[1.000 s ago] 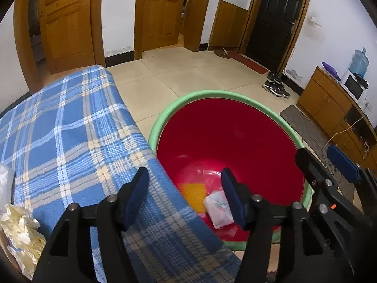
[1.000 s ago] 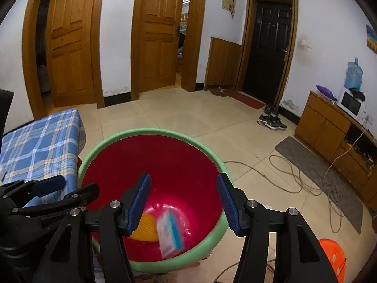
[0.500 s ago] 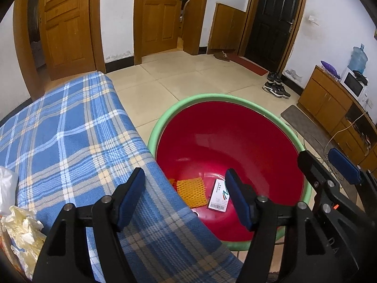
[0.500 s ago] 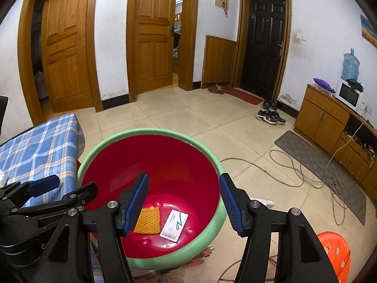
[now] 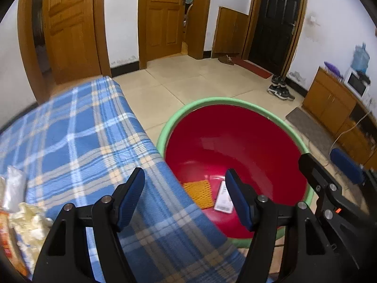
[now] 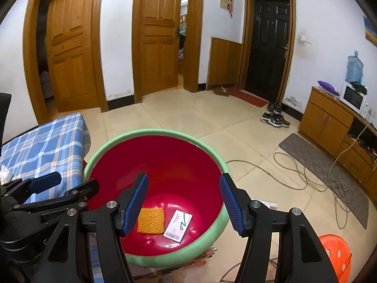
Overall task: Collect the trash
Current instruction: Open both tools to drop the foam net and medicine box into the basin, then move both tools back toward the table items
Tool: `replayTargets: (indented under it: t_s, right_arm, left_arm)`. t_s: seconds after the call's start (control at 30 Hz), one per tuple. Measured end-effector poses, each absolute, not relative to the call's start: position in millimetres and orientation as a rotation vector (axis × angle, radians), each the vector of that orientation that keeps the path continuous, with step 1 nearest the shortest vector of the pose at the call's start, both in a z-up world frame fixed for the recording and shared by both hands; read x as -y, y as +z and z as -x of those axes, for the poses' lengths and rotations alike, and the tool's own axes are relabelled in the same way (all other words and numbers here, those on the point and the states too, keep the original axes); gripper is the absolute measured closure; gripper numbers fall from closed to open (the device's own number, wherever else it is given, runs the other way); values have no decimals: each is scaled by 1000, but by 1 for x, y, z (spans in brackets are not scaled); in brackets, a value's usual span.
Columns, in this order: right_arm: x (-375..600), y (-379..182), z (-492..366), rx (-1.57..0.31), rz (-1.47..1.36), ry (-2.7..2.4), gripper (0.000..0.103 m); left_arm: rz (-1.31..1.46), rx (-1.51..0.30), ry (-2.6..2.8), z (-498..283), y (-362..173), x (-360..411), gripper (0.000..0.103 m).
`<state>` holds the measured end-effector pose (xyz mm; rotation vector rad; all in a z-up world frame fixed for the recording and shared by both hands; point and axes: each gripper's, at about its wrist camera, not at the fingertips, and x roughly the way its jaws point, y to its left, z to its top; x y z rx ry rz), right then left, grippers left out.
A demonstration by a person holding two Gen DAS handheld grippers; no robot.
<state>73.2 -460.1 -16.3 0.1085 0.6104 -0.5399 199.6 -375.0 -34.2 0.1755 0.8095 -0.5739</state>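
Box below open right gripper

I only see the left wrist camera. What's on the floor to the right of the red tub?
Observer: A long grey cable lies in loops across the tiles and the mat.
Child: Anything else down there?
Observer: An orange plastic stool stands in the bottom right corner of the right wrist view.
Child: What's drawn on the white box?
Observer: A green and blue squiggle, face up.
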Motion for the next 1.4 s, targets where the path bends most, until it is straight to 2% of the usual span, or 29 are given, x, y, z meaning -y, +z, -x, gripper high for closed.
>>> replayTargets:
  t_s: [0.17, 0.33, 1.4]
  right_arm:
    - [452, -14, -61, -619, -69, -534, 39]
    - [442, -10, -45, -620, -105, -504, 39]
    - [345, 13, 33, -600, -90, -435, 39]
  left_arm:
    - [-304, -756, -592, -173, -27, 368, 33]
    - [-263, -801, -585, -161, -22, 349, 33]
    - [-265, -775, -544, -76, 0, 260, 33]
